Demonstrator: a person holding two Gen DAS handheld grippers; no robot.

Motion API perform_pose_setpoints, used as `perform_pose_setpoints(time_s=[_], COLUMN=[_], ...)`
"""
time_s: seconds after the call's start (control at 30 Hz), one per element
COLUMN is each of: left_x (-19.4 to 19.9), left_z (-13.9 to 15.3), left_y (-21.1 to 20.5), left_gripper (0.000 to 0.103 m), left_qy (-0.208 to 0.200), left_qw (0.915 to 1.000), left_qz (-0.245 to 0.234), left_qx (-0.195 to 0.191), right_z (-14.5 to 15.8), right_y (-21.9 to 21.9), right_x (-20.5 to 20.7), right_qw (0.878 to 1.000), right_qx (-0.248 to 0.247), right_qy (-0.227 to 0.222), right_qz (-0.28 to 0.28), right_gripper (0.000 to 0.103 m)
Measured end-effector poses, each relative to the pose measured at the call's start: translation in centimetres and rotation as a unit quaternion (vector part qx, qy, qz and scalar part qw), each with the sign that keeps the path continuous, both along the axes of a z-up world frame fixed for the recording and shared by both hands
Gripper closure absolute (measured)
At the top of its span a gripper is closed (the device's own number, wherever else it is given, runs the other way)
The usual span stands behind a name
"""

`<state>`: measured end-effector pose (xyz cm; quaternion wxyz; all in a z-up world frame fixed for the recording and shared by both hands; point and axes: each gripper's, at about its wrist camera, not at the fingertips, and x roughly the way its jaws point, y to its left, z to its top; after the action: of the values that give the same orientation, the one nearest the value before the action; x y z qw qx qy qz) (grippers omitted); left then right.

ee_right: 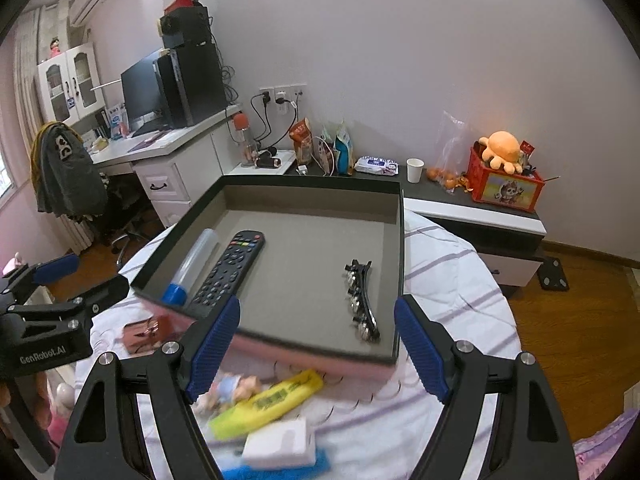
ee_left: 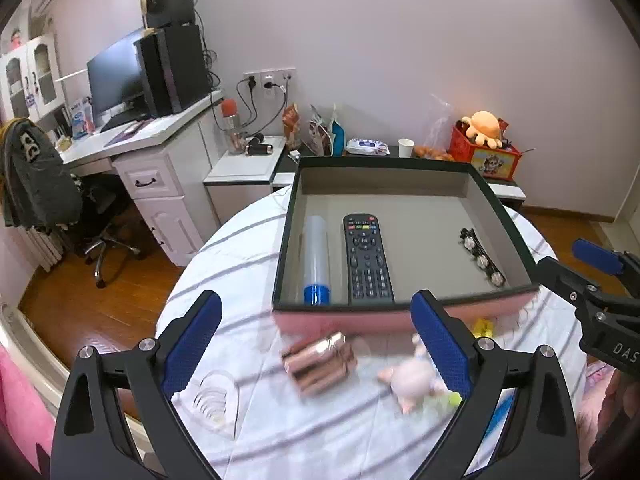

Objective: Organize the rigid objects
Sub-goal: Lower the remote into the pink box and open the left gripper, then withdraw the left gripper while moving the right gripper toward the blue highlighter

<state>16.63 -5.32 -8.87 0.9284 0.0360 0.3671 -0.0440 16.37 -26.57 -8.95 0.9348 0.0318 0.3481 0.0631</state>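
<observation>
A shallow pink box with a grey inside (ee_left: 420, 216) (ee_right: 304, 264) stands on the round table. In it lie a black remote (ee_left: 366, 258) (ee_right: 230, 272), a clear tube with a blue cap (ee_left: 317, 258) (ee_right: 192, 266) and a jewelled black hair clip (ee_left: 482, 258) (ee_right: 360, 300). In front of the box lie a rose-gold case (ee_left: 318, 360) (ee_right: 144, 332), a small pink doll (ee_left: 412, 380) (ee_right: 232, 390), a yellow packet (ee_right: 266, 406) and a white block (ee_right: 280, 442). My left gripper (ee_left: 316, 354) is open above the case. My right gripper (ee_right: 316, 348) is open over the box's near edge.
The table wears a white striped cloth (ee_left: 224, 264). A clear small dish (ee_left: 214, 400) lies at its left. Behind stand a white desk with monitor (ee_left: 116, 80), a low cabinet with snacks, a paper cup (ee_right: 415, 170) and a red toy box (ee_right: 506, 186). Wooden floor surrounds the table.
</observation>
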Motion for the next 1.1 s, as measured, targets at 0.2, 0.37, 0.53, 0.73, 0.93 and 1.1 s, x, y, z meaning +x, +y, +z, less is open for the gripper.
perform_pose_setpoints(time_s=[0.2,0.37,0.53,0.73,0.93,1.1], left_x=[-3.9,-6.7,-8.8,-10.6,-11.5,-11.8], left_z=[0.7,0.8,1.3,2.5,3.1,3.3], left_y=[0.4,0.2,0.6,1.0,1.4,1.4], left_gripper=[0.004,0.004,0.004,0.003,0.002,0.002], left_qy=[-0.013,-0.018,-0.025,-0.041,-0.050,-0.051], left_qw=[0.9997,0.9993,0.9988,0.9981,0.9976,0.9976], left_qz=[-0.018,-0.034,-0.041,-0.045,-0.045,-0.046], left_qx=[-0.007,0.000,-0.002,-0.009,-0.012,-0.009], right_z=[0.7,1.2,1.9,2.9,3.4,3.5], right_y=[0.5,0.6,1.3,2.3,3.2,3.5], right_x=[-4.3,-7.1,-9.1,-10.7,-11.6,-11.9], right_qw=[1.000,1.000,0.999,0.999,0.999,0.999], right_qx=[-0.002,-0.003,-0.013,-0.022,-0.030,-0.032], right_qy=[-0.008,-0.013,-0.019,-0.029,-0.036,-0.036], right_qz=[-0.010,-0.026,-0.031,-0.026,-0.022,-0.020], right_gripper=[0.022,0.022,0.022,0.022,0.022,0.022])
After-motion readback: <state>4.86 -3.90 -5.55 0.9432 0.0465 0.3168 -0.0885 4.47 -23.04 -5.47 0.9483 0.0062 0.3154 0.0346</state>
